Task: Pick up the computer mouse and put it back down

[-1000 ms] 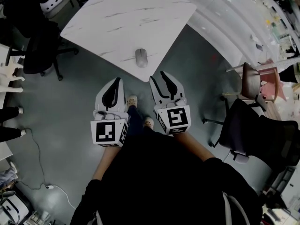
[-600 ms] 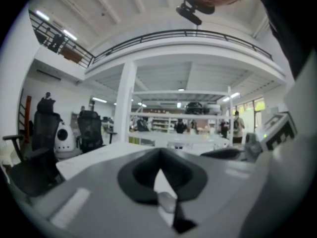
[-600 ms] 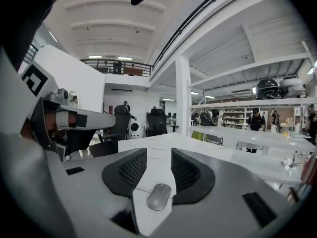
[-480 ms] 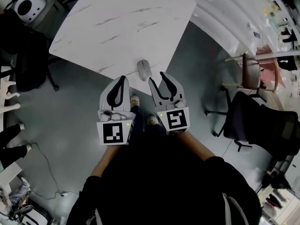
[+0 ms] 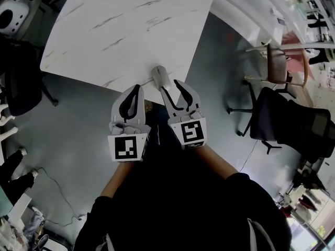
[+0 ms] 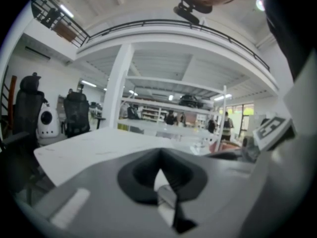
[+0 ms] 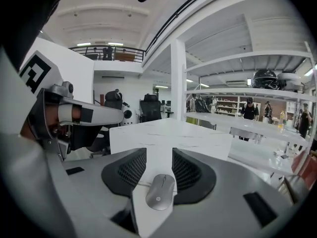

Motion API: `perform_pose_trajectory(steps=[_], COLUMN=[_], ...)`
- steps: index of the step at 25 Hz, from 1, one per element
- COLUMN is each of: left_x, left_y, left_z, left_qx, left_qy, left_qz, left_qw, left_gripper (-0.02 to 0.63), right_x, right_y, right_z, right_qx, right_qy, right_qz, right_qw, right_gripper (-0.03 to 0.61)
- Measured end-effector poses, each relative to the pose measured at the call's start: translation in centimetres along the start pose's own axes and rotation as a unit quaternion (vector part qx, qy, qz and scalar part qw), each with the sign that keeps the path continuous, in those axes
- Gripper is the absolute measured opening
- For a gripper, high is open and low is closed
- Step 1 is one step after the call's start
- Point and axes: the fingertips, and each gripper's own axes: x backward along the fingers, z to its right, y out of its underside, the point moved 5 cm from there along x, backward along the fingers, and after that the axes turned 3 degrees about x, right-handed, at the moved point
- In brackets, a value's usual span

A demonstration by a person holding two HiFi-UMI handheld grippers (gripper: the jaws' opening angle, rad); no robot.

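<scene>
Now the right claw (image 5: 169,84) hangs, jaws apart, at the mouse (image 5: 160,76) — left claw (image 5: 137,87) closed, empty.

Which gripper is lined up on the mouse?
The right gripper: the mouse shows in the gap between its open jaws. The left gripper frames only table.

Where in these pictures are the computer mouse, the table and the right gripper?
computer mouse (image 7: 160,191): right gripper view, on its grey top shell.
table (image 5: 136,30): head view, on the bare white top.
right gripper (image 5: 170,86): head view, midway between its fingertips.
</scene>
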Motion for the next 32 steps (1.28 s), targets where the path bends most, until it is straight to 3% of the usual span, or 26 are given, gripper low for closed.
perform_pose_trajectory(steps=[9, 16, 32], left_x=[-1.0, -2.7, -4.8], left_y=[2.5, 3.0, 7.2], left_z=[-1.2, -2.1, -2.8], left_qx=[0.013, 0.019, 0.023], left_qy=[0.003, -0.004, -0.002], left_qz=[-0.039, -0.039, -0.104], left_qw=[0.9991, 0.999, 0.9943], left_gripper=[0.008, 0.008, 0.008], right_x=[-2.6, -4.9, -8.4], right_y=[2.6, 4.5, 8.7], right_z=[-0.3, 0.1, 0.6], right_qx=[-0.016, -0.018, -0.081], right_qy=[-0.003, -0.013, -0.023], right_qz=[-0.046, -0.084, -0.191], right_qw=[0.999, 0.996, 0.978], right_gripper=[0.158, 0.183, 0.233])
